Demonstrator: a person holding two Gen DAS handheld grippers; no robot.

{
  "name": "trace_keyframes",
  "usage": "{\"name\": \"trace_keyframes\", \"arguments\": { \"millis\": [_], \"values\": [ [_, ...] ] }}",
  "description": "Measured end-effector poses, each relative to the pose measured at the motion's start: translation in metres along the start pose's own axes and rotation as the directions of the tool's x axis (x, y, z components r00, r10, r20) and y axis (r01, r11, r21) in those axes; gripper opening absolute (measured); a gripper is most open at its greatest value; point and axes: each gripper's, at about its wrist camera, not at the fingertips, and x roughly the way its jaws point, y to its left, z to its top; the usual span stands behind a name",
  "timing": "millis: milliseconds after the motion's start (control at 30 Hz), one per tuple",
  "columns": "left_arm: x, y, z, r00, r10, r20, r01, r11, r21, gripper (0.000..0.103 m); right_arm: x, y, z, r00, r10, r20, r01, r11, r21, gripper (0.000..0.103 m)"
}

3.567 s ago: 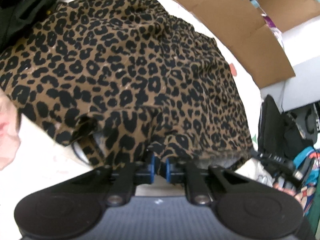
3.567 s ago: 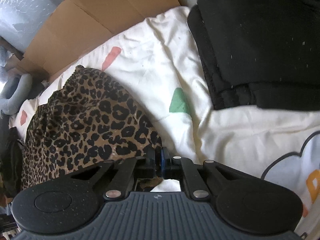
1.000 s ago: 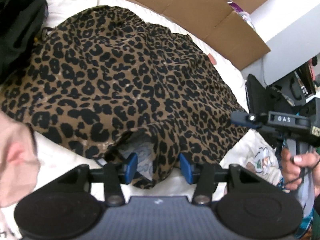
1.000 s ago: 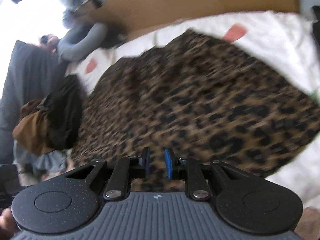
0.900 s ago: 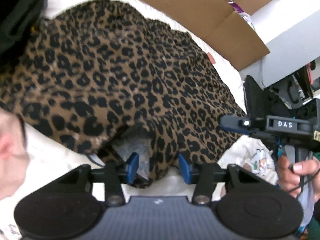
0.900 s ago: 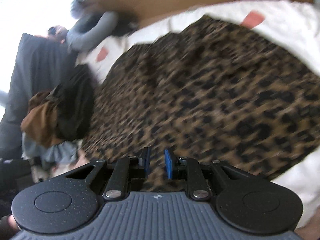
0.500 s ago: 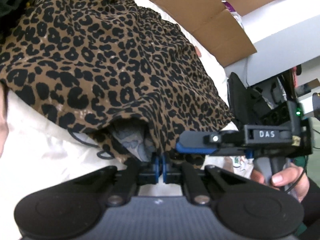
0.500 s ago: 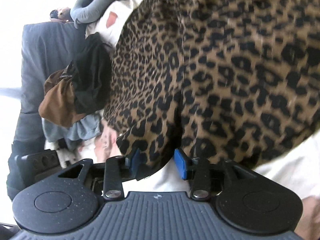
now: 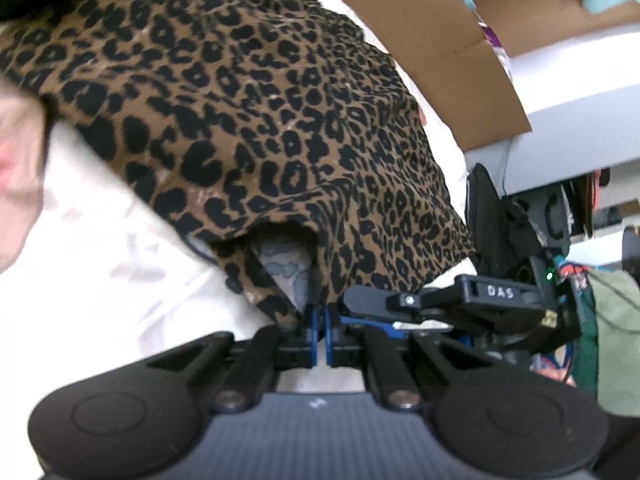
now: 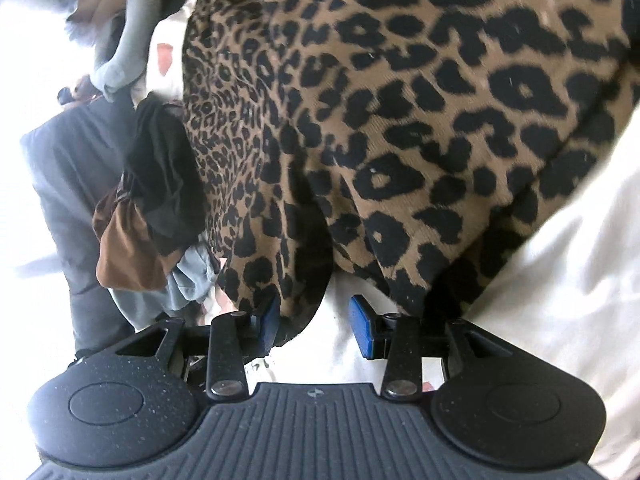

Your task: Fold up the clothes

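Holding 1 leopard-print garment (image 9: 256, 112) by its near hem: your left gripper (image 9: 320, 322) is pinched closed on it. Your right gripper (image 10: 316, 316), pads spread wide, grips nothing; the hem lies just ahead, drooping between them. Garment spreads away across 1 white quilt (image 9: 100, 280). Grippers: 2.

We see the leopard-print fabric garment (image 9: 248, 120) spread on the white bed sheet (image 9: 100, 280). Our left gripper (image 9: 319, 332) meets its near hem, our right gripper (image 10: 314, 320) just beside. Brown cardboard (image 9: 432, 48) lies behind.
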Motion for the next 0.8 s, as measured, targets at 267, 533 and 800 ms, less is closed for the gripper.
{"name": "trace_keyframes", "arguments": {
  "millis": [267, 533, 800],
  "values": [
    [0.003, 0.02, -0.006, 0.998, -0.069, 0.013, 0.07, 0.988, -0.137, 0.003, 0.014, -0.012, -0.003, 0.997, 0.064, 0.033, -0.067, 0.994, 0.083, 0.048],
    [0.006, 0.016, -0.008, 0.996, -0.088, 0.012, 0.089, 0.986, -0.137, 0.003, 0.021, -0.021, -0.008, 0.993, 0.108, 0.047, -0.113, 0.983, 0.143, 0.045],
    [0.004, 0.007, 0.002, 0.998, -0.061, 0.001, 0.061, 0.995, -0.073, 0.005, 0.015, -0.016, -0.005, 0.99, 0.126, 0.058, -0.132, 0.985, 0.108, 0.003]
  ]
}}
